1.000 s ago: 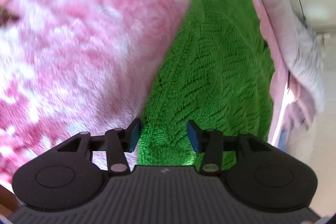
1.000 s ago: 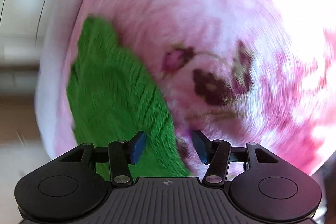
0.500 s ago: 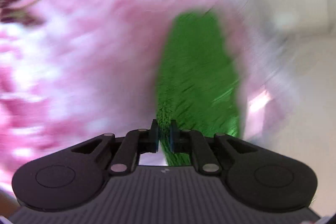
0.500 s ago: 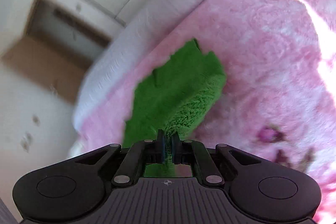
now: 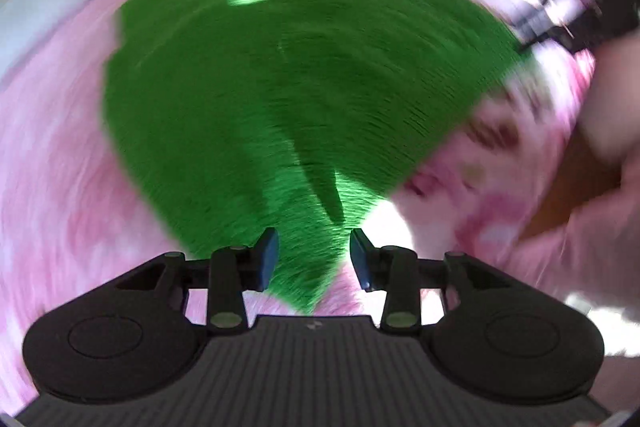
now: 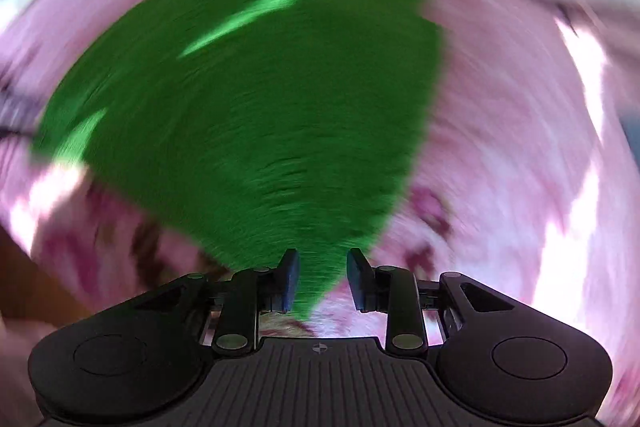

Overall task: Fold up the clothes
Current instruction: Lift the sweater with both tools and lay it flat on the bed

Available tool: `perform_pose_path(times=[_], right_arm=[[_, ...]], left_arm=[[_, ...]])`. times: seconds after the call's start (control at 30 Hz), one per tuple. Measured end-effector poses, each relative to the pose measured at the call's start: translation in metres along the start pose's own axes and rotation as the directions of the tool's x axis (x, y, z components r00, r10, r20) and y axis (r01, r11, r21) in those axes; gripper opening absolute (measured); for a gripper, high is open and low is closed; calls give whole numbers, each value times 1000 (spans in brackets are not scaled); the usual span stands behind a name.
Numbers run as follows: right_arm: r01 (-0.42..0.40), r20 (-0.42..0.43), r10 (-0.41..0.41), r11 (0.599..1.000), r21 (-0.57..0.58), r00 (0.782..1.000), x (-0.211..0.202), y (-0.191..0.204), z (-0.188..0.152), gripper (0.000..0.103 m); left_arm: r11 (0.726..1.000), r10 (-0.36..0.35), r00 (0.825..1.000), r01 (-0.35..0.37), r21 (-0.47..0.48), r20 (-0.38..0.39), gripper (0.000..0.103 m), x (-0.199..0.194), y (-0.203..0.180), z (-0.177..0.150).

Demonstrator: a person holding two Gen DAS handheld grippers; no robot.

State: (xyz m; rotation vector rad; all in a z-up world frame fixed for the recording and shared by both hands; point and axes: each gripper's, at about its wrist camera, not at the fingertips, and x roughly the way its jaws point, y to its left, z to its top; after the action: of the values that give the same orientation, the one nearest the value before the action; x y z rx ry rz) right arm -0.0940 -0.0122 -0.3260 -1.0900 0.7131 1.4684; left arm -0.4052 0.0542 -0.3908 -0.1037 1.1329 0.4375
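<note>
Both wrist views are heavily smeared by swirling motion blur, so the green knit point(image 5: 288, 87) and the pink floral blanket point(image 5: 52, 167) ahead of the tongs lose nearly all texture, while the black gripper bodies at the bottom stay sharp. Hard daylight blows out white patches on the blanket point(image 6: 568, 235) right of the right tongs' fingers. Pale sunlit streaks cross the knit point(image 6: 248, 15), and fisheye distortion bends the frame edges.

A green knitted garment point(image 5: 280, 87), ribbed and fuzzy, lies on a plush pink floral blanket point(image 5: 48, 167). Both grippers' housings are matt black ribbed plastic, with blue pads point(image 6: 290, 281) on their fingers.
</note>
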Motion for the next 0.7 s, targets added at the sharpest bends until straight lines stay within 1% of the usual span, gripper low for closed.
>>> perform_pose_path(times=[0.03,0.1,0.17,0.23,0.27,0.37,0.4,0.43,0.47,0.5,0.57,0.63,0.67,0.7], right_arm=[[4,-4,-5,995,-101,1000,-2,15,-9,30],[44,-9,-47,968,-247,999,3,36,-18,30],[78,-18,-88,945,-317,996,9,44,-24,30],[109,-11,-121,925,-365,993,17,50,-28,30],[116,1,-124,923,-368,992,18,50,-26,30],[119,28,-117,928,-352,993,14,46,-17,28],[119,33,-115,930,-348,993,13,45,-18,25],[121,37,-115,929,-350,993,13,46,-20,22],[120,39,-113,926,-357,993,12,46,-21,19],[113,43,-104,926,-361,994,18,47,-20,4],[99,57,-84,931,-351,995,15,45,-19,3],[82,68,-63,934,-348,996,7,43,-17,2],[71,70,-49,932,-356,996,2,42,-17,2],[59,71,-36,930,-363,997,-3,40,-17,2]], left_arm=[[998,12,1000,-11,61,-11,35,5,-9,0],[990,39,999,-34,137,-36,35,13,-17,-4],[981,50,998,-42,191,-35,36,17,-20,-7],[982,39,999,-31,188,-36,34,15,-15,-8],[984,31,999,-23,178,-38,27,14,-12,-7],[990,-7,999,13,142,-45,23,16,-3,-5],[990,-12,999,18,140,-44,23,18,-2,-5],[990,-14,999,19,143,-38,20,15,-3,-5],[989,-16,999,20,145,-32,10,12,-3,-5],[989,-18,1000,21,148,-26,4,10,-4,-5],[988,-22,1000,23,153,-13,0,4,-4,-5],[988,-26,1000,26,153,-3,0,-2,-4,-5],[992,-30,999,32,121,-15,0,-5,-1,-8],[993,-32,998,37,109,-49,0,-1,-1,-13]])
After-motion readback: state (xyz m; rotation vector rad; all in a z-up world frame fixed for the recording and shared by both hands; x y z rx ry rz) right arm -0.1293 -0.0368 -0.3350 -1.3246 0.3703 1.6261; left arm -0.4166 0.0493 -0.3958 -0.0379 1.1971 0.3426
